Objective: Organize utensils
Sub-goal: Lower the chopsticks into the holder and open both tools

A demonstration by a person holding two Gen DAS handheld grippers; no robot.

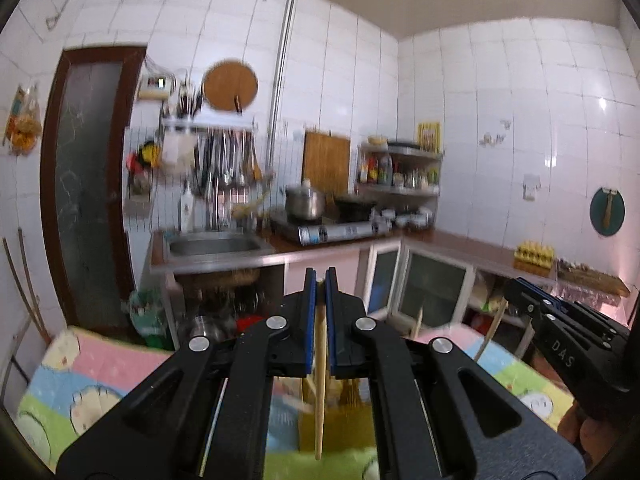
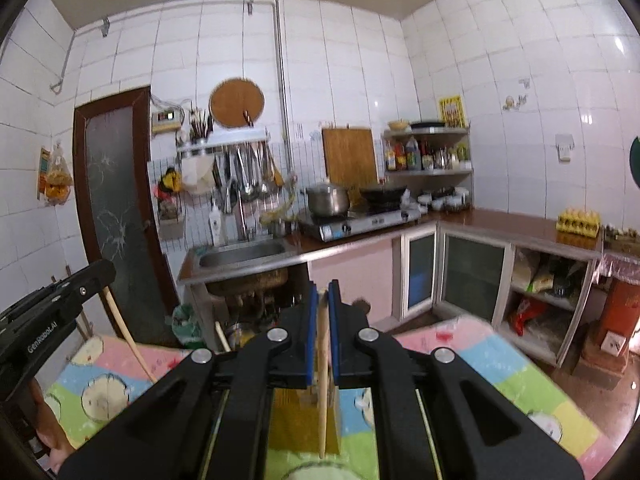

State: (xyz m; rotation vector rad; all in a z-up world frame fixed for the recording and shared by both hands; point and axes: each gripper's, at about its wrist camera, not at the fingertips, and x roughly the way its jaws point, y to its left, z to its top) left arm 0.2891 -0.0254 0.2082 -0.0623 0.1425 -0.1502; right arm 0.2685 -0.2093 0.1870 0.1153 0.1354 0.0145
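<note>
A pastel patchwork cloth [image 1: 92,376] covers the table. Near the table's middle stands a yellow-brown holder [image 2: 298,420]. Above it, the left gripper [image 1: 319,280] pinches a wooden chopstick [image 1: 320,380] that hangs down, and the right gripper [image 2: 322,290] pinches a second chopstick [image 2: 322,392] the same way.

Both fisheye views are bright and evenly lit, with glare spots on the white wall tiles [image 2: 618,44]. Straight lines bow near dark, vignetted corners. Motion blur softens the left view's counter [image 1: 280,248].
</note>
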